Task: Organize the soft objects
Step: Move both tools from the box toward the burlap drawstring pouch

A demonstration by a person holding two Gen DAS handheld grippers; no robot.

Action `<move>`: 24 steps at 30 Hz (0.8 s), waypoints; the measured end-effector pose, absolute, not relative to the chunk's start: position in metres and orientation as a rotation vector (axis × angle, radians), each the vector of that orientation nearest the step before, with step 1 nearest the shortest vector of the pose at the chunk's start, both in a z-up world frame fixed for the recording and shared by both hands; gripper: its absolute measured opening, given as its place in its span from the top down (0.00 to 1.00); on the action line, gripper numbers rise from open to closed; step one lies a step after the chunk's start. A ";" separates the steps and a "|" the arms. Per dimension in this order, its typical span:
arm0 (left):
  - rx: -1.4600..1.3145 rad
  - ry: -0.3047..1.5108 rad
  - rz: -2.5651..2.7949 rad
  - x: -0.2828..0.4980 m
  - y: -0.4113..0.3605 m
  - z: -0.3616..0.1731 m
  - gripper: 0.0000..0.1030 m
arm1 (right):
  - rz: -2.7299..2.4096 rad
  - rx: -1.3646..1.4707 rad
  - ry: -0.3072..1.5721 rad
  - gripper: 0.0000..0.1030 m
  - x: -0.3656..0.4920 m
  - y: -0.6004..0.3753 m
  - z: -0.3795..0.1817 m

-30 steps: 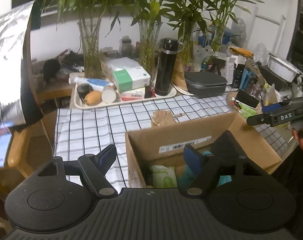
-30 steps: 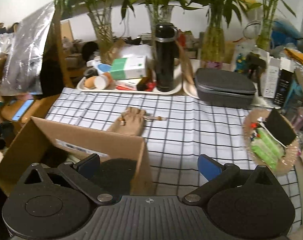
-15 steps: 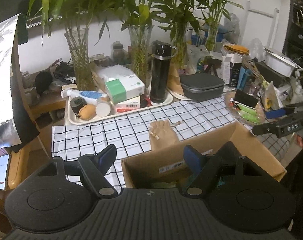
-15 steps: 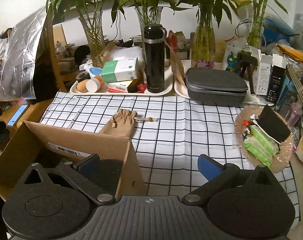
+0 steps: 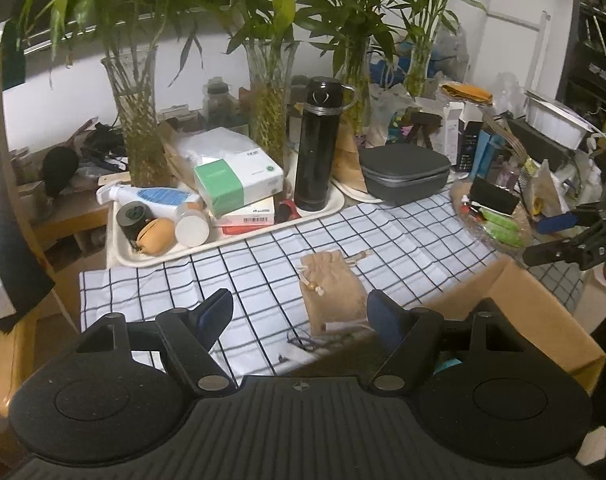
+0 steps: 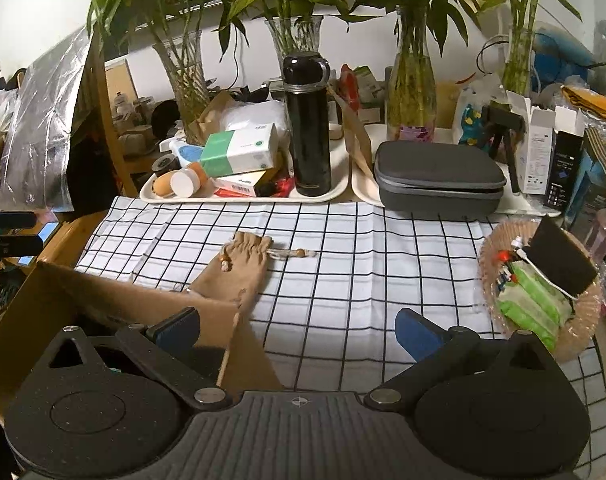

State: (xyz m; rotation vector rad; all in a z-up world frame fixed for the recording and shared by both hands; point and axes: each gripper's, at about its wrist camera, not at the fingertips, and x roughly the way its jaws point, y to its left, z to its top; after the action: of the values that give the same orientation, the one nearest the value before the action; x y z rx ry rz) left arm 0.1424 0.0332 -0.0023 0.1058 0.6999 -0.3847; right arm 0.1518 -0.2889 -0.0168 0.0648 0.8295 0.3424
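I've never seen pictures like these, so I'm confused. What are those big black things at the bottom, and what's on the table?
Those black shapes are grabbing tools. A person holds one in each hand, and each carries a small camera looking out along its two blue-tipped fingers. One picture comes from the left tool, the other from the right tool. Both tools are open and hold nothing.

On the checked tablecloth lies a small tan drawstring pouch with wooden beads on its cords. A cardboard box stands near it, partly hiding the pouch's end. Behind are a tray with a tall black flask and a green and white box, a grey zipped case, and plants in glass vases.
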 end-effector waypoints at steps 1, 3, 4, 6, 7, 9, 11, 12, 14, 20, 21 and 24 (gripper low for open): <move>0.099 0.701 -0.390 0.148 0.035 -0.005 0.29 | 0.342 0.068 0.832 0.00 0.155 -0.290 -0.018; 0.089 0.706 -0.404 0.161 0.036 -0.011 0.29 | 0.345 0.075 0.835 0.00 0.159 -0.291 -0.019; 0.087 0.708 -0.403 0.167 0.037 -0.015 0.29 | 0.345 0.074 0.839 0.00 0.162 -0.292 -0.021; 0.088 0.715 -0.399 0.178 0.037 -0.023 0.29 | 0.344 0.069 0.841 0.00 0.166 -0.292 -0.022; 0.085 0.717 -0.398 0.183 0.038 -0.027 0.29 | 0.343 0.066 0.839 0.00 0.168 -0.292 -0.023; 0.074 0.720 -0.396 0.190 0.040 -0.033 0.29 | 0.340 0.064 0.837 0.00 0.171 -0.294 -0.023; 0.066 0.725 -0.395 0.196 0.043 -0.038 0.29 | 0.337 0.063 0.833 0.00 0.174 -0.296 -0.024; 0.062 0.729 -0.394 0.198 0.044 -0.042 0.29 | 0.332 0.062 0.833 0.00 0.175 -0.297 -0.025; 0.053 0.744 -0.397 0.202 0.047 -0.047 0.29 | 0.325 0.068 0.837 0.00 0.178 -0.300 -0.027; 0.009 0.797 -0.450 0.213 0.054 -0.060 0.29 | 0.326 0.068 0.878 0.00 0.182 -0.301 -0.033; 0.006 0.800 -0.450 0.214 0.055 -0.061 0.29 | 0.327 0.065 0.881 0.00 0.182 -0.300 -0.034; -0.014 0.811 -0.462 0.218 0.057 -0.063 0.29 | 0.327 0.058 0.884 0.00 0.181 -0.300 -0.035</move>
State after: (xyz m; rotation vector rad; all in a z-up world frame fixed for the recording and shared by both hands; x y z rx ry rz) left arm 0.2183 0.0566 -0.0635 -0.0135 0.8111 -0.4617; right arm 0.1810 -0.2999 -0.0346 0.0581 0.8844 0.3271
